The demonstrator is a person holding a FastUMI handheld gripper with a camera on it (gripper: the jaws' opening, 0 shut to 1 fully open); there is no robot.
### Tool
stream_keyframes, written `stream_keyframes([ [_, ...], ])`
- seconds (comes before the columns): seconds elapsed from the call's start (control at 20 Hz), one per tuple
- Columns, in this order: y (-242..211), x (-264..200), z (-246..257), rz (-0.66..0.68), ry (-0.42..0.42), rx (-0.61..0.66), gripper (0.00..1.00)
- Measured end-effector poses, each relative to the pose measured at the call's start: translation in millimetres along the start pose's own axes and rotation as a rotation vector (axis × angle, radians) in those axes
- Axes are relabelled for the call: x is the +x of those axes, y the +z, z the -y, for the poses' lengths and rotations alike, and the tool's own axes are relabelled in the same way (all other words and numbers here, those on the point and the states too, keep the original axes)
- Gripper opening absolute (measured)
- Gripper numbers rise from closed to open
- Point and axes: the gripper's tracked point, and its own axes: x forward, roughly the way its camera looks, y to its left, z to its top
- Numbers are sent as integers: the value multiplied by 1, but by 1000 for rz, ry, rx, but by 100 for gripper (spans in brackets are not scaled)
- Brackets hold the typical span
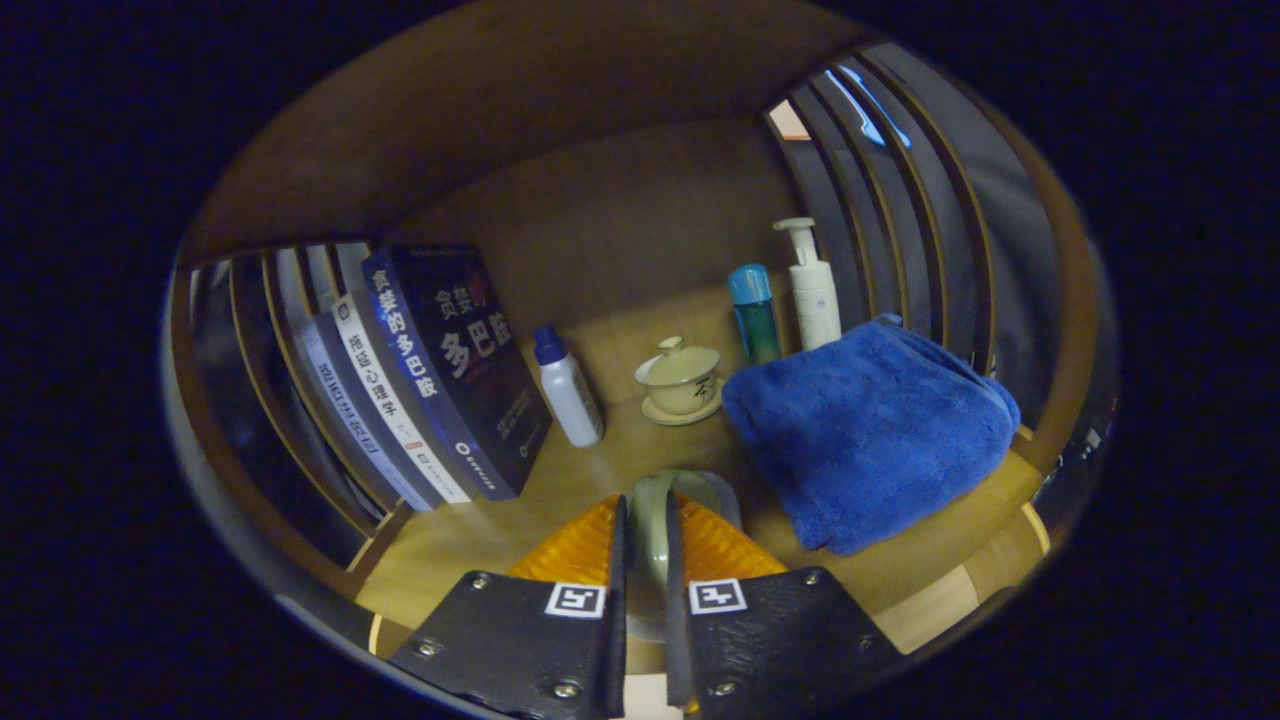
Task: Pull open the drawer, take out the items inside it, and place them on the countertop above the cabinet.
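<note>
My gripper (647, 520) is shut on the wall of a pale green cup (690, 490), which stands between the fingers, low over the wooden countertop (470, 540). One finger sits inside the cup's rim and the other outside it. Just beyond the cup a cream lidded teacup on a saucer (682, 382) rests on the countertop. A folded blue towel (868, 430) lies just ahead of the fingers to the right, close to the cup.
Several books (430, 380) lean at the left, with a white bottle with a blue cap (568, 390) beside them. A teal bottle (754, 315) and a white pump bottle (812, 290) stand behind the towel. Slatted wooden sides (880, 200) and a back panel close the space in.
</note>
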Motion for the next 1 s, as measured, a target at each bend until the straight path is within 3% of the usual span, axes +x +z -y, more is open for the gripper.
stream_keyframes([
  [0.05,2,1,0,10,-11,-2,18],
  [0.35,18,-25,8,48,-85,28,96],
  [0.45,25,-42,7,63,-99,47,99],
  [0.7,33,-90,-17,64,-25,103,99],
  [1.0,37,-146,-12,78,-6,24,99],
])
